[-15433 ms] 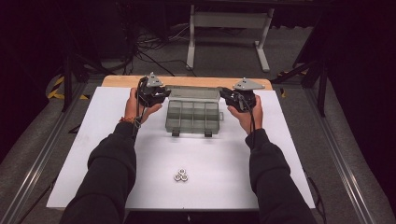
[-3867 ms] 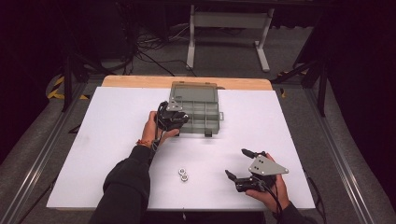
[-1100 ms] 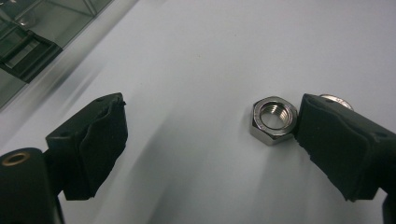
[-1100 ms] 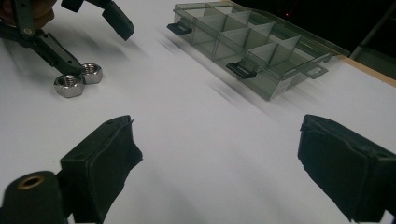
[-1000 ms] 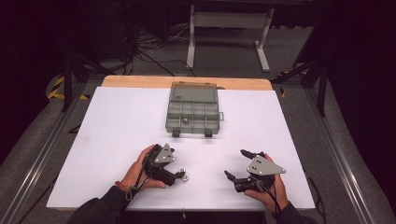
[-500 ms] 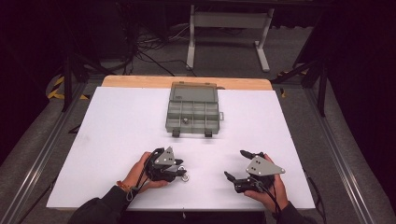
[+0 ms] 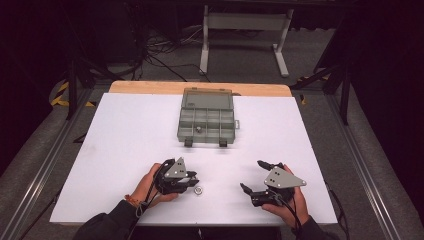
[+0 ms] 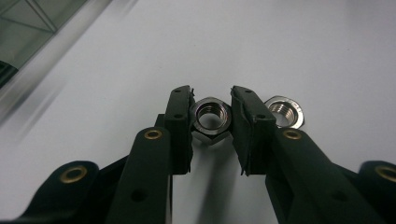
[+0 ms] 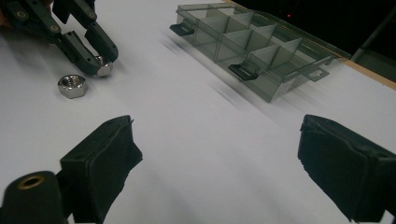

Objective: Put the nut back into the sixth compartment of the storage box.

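Nut [image 8: 212, 116] clamped between left gripper [image 8: 212, 122] jaws at bench [image 7: 125, 135] 6 o'clock; second nut [image 8: 284, 111] just beside. Right gripper [image 7: 260, 176] spread, idle. One nut already in box [image 7: 206, 120]; two left

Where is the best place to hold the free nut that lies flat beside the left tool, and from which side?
Grip the free nut across two opposite flat faces, coming low along the table as the left tool does with its nut. It lies flat, hole up, so the side flats are exposed.
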Motion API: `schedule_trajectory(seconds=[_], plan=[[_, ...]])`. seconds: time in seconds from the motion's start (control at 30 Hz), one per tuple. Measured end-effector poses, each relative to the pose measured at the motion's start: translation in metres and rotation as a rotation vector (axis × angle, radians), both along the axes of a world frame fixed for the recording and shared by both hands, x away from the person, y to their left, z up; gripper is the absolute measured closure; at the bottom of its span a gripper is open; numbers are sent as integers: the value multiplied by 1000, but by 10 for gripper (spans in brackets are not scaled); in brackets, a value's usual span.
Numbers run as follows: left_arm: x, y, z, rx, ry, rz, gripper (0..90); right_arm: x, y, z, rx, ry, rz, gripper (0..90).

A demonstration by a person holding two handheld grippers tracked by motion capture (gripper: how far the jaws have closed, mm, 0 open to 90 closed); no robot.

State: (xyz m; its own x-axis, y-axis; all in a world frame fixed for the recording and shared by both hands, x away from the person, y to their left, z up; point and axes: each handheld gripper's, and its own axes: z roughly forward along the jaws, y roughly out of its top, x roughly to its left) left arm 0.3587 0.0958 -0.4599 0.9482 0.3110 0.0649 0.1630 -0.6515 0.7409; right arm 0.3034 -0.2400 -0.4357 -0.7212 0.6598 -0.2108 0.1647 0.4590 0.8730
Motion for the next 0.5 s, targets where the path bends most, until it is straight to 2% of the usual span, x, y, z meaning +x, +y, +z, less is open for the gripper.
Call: schedule_trajectory(seconds=[0.13,0.43,0.5], plan=[[-2,-1,6,-17,-31,7,698,-1,1,1,-1,-4,0,112],[5,1,13,-54,-40,30,699,-2,-2,2,32,4,-16,110],[9,2,16,-62,-53,37,699,-2,-2,2,33,1,-18,110]])
